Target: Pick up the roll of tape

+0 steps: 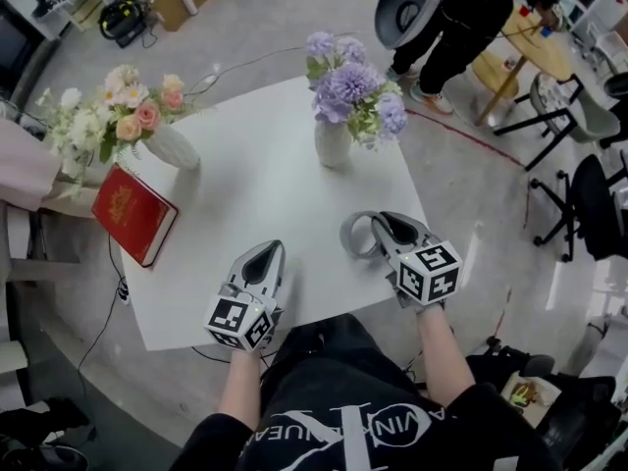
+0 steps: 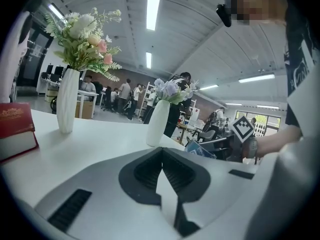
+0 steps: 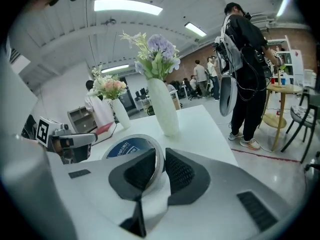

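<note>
The roll of tape [image 1: 359,234], a white ring with a blue label inside [image 3: 122,148], is held over the front right part of the white table [image 1: 255,184]. My right gripper [image 1: 378,226] is shut on the roll's wall, one pad inside the ring and one outside [image 3: 180,171]. My left gripper [image 1: 268,255] hovers over the table's front edge, a short way left of the roll, jaws shut with nothing between them [image 2: 162,154]. In the left gripper view the roll [image 2: 200,149] and the right gripper's marker cube [image 2: 242,128] show off to the right.
A white vase of purple flowers [image 1: 334,140] stands beyond the roll, and a vase of pink and white flowers [image 1: 172,147] is at the far left. A red book [image 1: 134,214] lies at the left edge. A person [image 1: 461,18], a round wooden table and office chairs [image 1: 589,204] are off to the right.
</note>
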Action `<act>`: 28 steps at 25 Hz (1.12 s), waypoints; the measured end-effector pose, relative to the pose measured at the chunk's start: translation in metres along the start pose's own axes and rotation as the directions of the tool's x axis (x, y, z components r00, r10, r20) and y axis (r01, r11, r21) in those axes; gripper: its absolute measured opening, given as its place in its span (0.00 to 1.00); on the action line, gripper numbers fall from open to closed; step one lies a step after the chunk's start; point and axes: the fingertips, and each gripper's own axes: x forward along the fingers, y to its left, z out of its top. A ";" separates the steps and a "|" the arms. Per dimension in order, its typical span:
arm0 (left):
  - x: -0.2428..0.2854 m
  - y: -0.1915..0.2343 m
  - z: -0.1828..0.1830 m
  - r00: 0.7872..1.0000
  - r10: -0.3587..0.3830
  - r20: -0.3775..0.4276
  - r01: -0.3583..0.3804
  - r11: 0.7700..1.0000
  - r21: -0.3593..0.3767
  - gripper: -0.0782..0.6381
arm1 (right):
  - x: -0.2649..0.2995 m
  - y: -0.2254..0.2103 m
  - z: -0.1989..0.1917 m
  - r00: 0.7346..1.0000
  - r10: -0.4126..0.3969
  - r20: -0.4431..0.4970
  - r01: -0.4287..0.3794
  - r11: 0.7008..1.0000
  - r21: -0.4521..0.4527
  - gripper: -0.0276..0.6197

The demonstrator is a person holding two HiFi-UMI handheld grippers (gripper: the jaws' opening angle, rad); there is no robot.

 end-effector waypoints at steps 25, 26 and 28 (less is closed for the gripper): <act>-0.031 0.022 0.079 0.984 0.032 0.173 -0.042 0.998 0.055 0.11 | -0.057 0.063 0.088 0.942 0.085 0.326 -0.108 0.993 0.054 0.15; -0.033 0.024 0.083 0.983 0.037 0.182 -0.049 0.997 0.059 0.11 | -0.059 0.065 0.091 0.937 0.089 0.336 -0.112 0.992 0.050 0.15; -0.036 0.027 0.090 0.979 0.050 0.199 -0.063 0.996 0.058 0.11 | -0.061 0.068 0.097 0.930 0.098 0.353 -0.120 0.992 0.041 0.15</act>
